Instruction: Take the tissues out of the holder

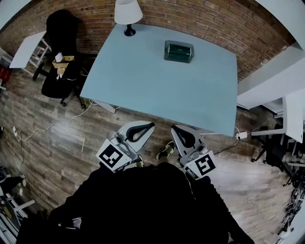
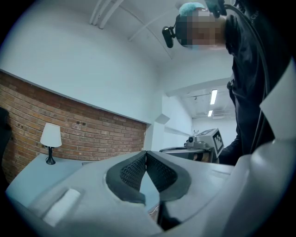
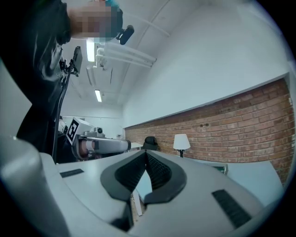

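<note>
Left hand-held gripper (image 1: 150, 126) and right hand-held gripper (image 1: 174, 128) clenched empty; tissue holder (image 1: 179, 51) lies lengthwise left-right on table (image 1: 157, 90).

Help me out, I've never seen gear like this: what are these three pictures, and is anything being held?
There is no robot: a person holds a two-jaw gripper in each hand. The head view comes from a camera on the person's head looking down. The left gripper and right gripper show near the bottom, each carrying a cube with square markers. The other two pictures come from cameras riding on each gripper, looking along its jaws. In both, the jaws meet at the tips with nothing between them, so nothing is held. On the pale blue table stand a dark green tissue holder and, at the far edge, a white lamp. Both grippers hang short of the table, far from the tissue holder.
</note>
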`<control>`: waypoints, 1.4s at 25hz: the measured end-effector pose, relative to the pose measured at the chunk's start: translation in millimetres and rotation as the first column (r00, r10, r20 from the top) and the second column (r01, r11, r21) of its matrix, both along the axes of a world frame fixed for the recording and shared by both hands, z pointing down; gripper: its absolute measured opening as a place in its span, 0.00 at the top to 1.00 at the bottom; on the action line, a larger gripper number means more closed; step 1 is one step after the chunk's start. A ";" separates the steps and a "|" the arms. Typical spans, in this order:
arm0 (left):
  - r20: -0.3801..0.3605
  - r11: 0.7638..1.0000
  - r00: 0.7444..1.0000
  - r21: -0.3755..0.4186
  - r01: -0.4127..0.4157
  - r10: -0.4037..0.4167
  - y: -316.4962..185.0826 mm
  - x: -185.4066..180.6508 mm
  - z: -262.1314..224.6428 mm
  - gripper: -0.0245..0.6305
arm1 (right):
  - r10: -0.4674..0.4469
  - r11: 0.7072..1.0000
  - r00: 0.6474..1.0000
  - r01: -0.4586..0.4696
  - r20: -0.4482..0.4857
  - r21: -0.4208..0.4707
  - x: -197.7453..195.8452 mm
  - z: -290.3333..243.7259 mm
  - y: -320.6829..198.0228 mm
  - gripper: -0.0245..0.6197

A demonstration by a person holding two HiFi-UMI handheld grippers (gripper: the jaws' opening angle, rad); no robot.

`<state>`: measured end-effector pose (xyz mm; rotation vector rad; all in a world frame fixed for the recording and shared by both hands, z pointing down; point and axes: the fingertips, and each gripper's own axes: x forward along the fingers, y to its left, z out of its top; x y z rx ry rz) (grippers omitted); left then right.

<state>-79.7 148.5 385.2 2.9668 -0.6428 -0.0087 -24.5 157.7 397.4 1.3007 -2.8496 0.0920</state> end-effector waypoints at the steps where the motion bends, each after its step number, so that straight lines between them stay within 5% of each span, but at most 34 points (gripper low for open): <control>1: -0.007 1.000 1.000 0.008 -0.003 0.003 -7.5 11.4 -4.0 0.95 | -0.005 1.000 1.000 0.005 -0.004 0.001 9.5 -0.4 -7.4 0.96; 14: -0.038 0.996 0.997 0.045 0.071 -0.070 -84.7 124.1 -22.7 0.95 | -0.084 0.995 0.996 0.084 0.008 -0.049 120.7 5.3 -86.9 0.95; 24: 0.055 0.991 0.990 0.002 0.132 -0.132 -145.2 145.5 6.0 0.95 | -0.121 0.986 0.992 0.115 -0.045 -0.119 147.9 34.5 -155.3 0.95; 35: 0.036 0.999 0.998 0.016 0.045 -0.046 -264.9 146.1 32.6 0.95 | -0.163 0.963 0.958 0.104 -0.235 -0.248 143.1 86.1 -288.0 0.95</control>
